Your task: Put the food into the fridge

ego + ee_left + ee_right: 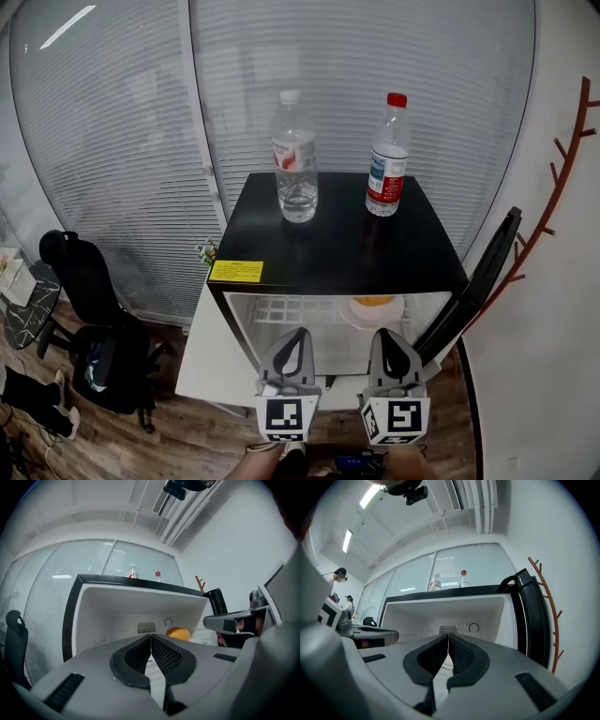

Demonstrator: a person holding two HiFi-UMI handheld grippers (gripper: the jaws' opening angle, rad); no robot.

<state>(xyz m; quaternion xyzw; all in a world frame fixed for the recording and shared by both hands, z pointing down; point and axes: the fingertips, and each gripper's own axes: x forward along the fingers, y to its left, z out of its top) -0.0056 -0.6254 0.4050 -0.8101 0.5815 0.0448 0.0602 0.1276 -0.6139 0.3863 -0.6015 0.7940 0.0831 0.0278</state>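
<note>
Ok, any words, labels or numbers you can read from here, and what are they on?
Nothing can be read as words.
On the yellow sticker at the fridge top's front corner: print too small.
On the white-capped bottle: label blurred.
On the red-capped bottle: label blurred.
On the left gripper and right gripper: square black-and-white markers, no words.

Head cam looks down — 2 low cams level; all share fridge (328, 251).
</note>
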